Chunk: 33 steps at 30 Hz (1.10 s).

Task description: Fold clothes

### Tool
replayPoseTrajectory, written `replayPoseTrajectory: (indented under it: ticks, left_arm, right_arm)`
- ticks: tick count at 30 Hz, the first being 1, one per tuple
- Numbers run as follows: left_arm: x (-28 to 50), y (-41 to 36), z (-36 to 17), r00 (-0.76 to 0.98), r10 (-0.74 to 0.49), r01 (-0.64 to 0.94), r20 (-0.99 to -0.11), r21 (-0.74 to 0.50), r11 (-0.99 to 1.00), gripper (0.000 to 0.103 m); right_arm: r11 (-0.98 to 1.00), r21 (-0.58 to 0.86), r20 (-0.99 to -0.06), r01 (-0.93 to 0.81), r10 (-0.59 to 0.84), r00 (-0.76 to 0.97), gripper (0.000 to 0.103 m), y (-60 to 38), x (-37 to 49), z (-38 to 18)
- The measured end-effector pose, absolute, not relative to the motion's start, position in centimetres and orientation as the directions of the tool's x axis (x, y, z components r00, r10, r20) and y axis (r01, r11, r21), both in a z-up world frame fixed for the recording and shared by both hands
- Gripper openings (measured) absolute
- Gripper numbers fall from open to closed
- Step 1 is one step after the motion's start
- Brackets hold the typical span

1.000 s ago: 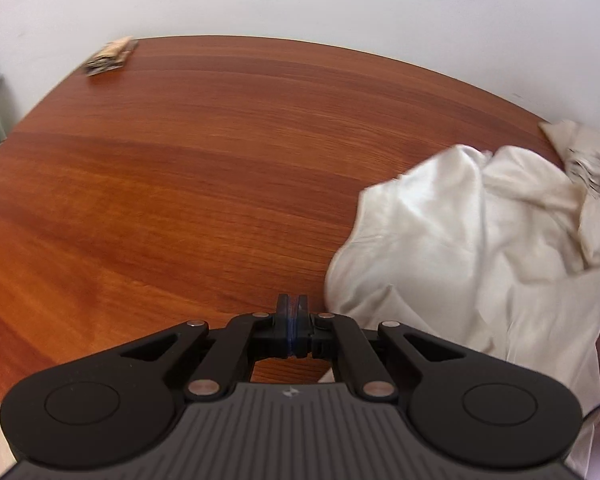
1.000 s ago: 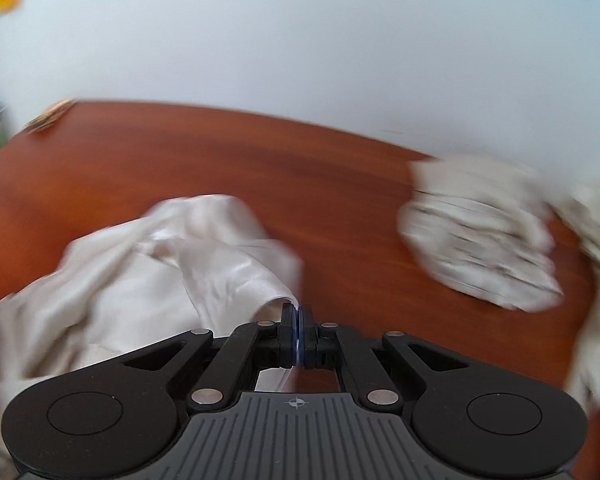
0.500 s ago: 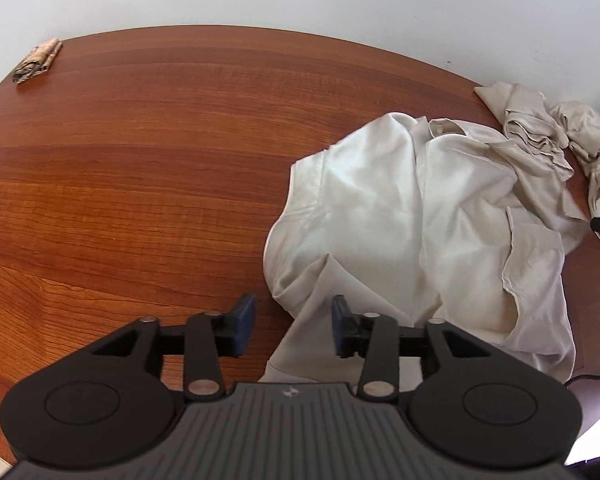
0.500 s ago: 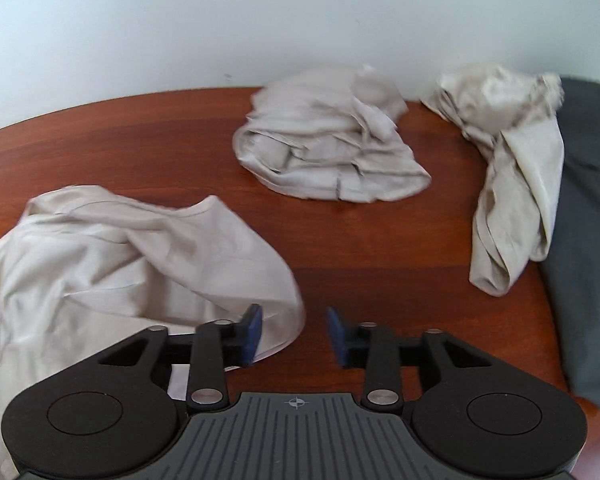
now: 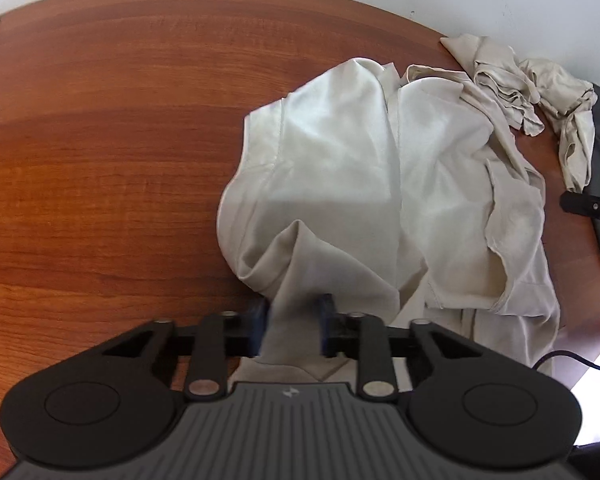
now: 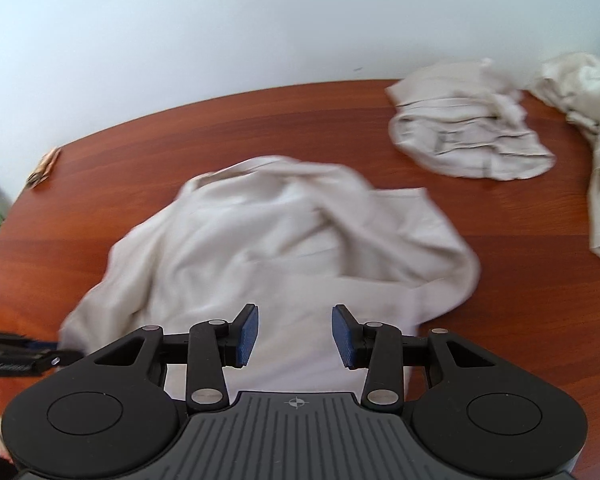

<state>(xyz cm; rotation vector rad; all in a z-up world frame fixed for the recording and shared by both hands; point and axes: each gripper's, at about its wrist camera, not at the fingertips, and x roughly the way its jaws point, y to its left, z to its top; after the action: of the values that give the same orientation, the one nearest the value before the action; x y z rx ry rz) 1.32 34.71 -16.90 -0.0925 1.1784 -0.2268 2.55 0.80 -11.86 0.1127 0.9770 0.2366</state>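
My left fingers (image 5: 293, 322) are closing on a raised fold of the cream shirt (image 5: 340, 168), the cloth standing between the two pads at the shirt's near edge, so that I get a firm hold on a hem rather than a loose bunch. My right fingers (image 6: 294, 334) hover released over the same shirt (image 6: 284, 248), pads apart with nothing pinched, the cloth lying flat below and ahead of them; they look placed to take a second hold so the shirt can be drawn out straight. The shirt lies crumpled on the wooden bench (image 5: 100, 140), stretching away from both sets of fingers. Well beyond my right fingers, a bundled cream garment (image 6: 468, 136) and another pale piece (image 6: 592, 128) wait their turn. By my judgement the folding has barely begun: the shirt must first be spread.
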Motion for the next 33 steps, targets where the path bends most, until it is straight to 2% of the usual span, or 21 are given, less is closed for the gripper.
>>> replayPoseTrajectory:
  ticks: [1, 4, 9, 16, 19, 25, 28, 33]
  left_arm:
    - [1.3, 34.8, -16.8, 0.371, -0.222, 0.131, -0.902, -0.186, 0.974, 0.010]
    - [1.0, 35.3, -16.2, 0.400, -0.228, 0.148, -0.888, -0.182, 0.972, 0.004]
    - [0.4, 36.4, -15.0, 0.463, -0.146, 0.137, -0.874, -0.092, 0.986, 0.003]
    - [0.4, 39.8, -14.3, 0.515, 0.038, 0.031, -0.856, 0.063, 0.998, 0.002]
    - [0.5, 42.2, -14.2, 0.509, 0.089, -0.037, -0.856, 0.082, 0.996, 0.002]
    - [-0.1, 45.6, -13.8, 0.506, 0.076, -0.091, -0.859, 0.035, 0.995, 0.003]
    - [-0.5, 46.0, -13.6, 0.500, 0.057, -0.087, -0.864, 0.015, 0.996, 0.003]
    - [-1.0, 45.4, -13.8, 0.488, 0.037, -0.059, -0.872, 0.009, 0.998, 0.003]
  right_arm:
    - [0.966, 0.204, -0.807, -0.160, 0.258, 0.531, 0.044, 1.7, 2.4, -12.0]
    - [0.955, 0.226, -0.804, -0.191, 0.293, 0.517, 0.044, 3.9, 2.2, -12.5]
    - [0.939, 0.236, -0.813, -0.251, 0.332, 0.479, 0.044, 7.6, 2.1, -13.4]
    - [0.911, 0.244, -0.828, -0.332, 0.374, 0.418, 0.044, 12.4, 2.3, -14.9]
    - [0.909, 0.225, -0.831, -0.351, 0.368, 0.419, 0.044, 14.1, 2.5, -15.3]
    - [0.923, 0.092, -0.854, -0.374, 0.267, 0.447, 0.045, 16.4, 3.0, -16.6]
    - [0.924, -0.030, -0.864, -0.381, 0.168, 0.475, 0.054, 17.1, 2.8, -17.5]
    - [0.895, -0.133, -0.870, -0.426, 0.100, 0.482, 0.054, 18.0, 2.3, -19.1]
